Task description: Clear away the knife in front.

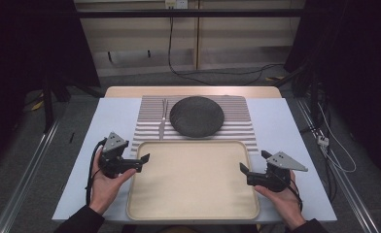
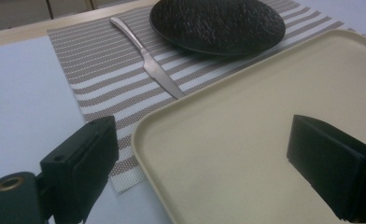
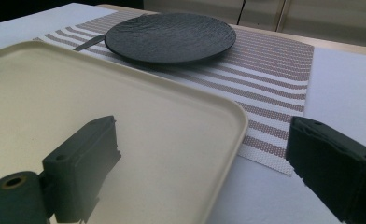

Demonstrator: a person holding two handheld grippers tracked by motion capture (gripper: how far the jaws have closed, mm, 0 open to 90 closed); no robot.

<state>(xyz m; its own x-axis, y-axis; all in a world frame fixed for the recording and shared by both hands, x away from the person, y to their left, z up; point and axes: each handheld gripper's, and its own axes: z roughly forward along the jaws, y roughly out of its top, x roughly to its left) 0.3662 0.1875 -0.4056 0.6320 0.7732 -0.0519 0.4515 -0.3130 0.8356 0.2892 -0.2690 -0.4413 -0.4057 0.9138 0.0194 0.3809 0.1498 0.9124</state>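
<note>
Beige tray [image 1: 193, 182] sits on near half of worktop [image 1: 81, 160], its far edge overlapping striped mat [image 1: 237, 127]. Left tongs [image 1: 141, 162] spread, straddling tray's left rim; right tongs [image 1: 252, 165] spread, straddling right rim, nothing pinched. Tray prob. stiff moulded plastic, light, smooth, so slip risk. Best hold: raised rim mid-side, both sides, keep level. Dark plate [image 1: 197, 116] + knife [image 1: 163, 124] on mat, far side; plate likely heavier, breakable.

The right gripper [image 3: 200, 172] holds its 2 black jaws wide apart — 1 over the near cream tray [image 3: 181, 121], 1 beyond the tray's right rim. Farther off, a dark plate [image 3: 169, 37] rests on a striped placemat [image 3: 270, 70].
</note>
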